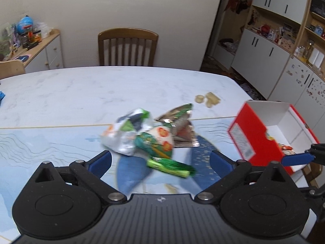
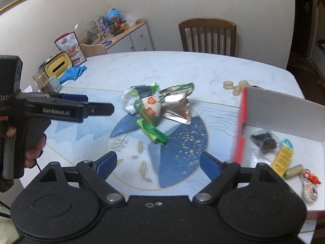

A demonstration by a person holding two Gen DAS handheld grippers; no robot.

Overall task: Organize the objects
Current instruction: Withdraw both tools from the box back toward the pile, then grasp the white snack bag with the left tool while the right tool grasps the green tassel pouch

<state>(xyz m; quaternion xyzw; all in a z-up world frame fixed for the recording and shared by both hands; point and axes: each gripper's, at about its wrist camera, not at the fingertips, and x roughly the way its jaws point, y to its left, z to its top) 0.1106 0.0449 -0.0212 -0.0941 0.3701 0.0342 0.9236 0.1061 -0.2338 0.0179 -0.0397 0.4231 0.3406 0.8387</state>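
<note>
A pile of small things lies mid-table: a crumpled white-green wrapper (image 1: pixel 126 134) (image 2: pixel 140 93), a green and white pouch with a green tassel (image 1: pixel 160 144) (image 2: pixel 151 113), and a silver foil packet (image 1: pixel 182 126) (image 2: pixel 178 105). My left gripper (image 1: pixel 160 160) is open and empty just in front of the pile; it also shows in the right wrist view (image 2: pixel 101 108). My right gripper (image 2: pixel 158 163) is open and empty, nearer than the pile; one of its fingers (image 1: pixel 296 158) shows by the red box (image 1: pixel 251 138) (image 2: pixel 240 122), which holds several small items (image 2: pixel 282 158).
Three tan rings (image 1: pixel 208 99) (image 2: pixel 236 87) lie behind the box. At the table's left edge are blue gloves (image 2: pixel 74 72), a yellow tissue box (image 2: pixel 57 67), a jar (image 2: pixel 40 80) and a snack bag (image 2: pixel 70 47). A wooden chair (image 1: pixel 128 46) stands at the far side.
</note>
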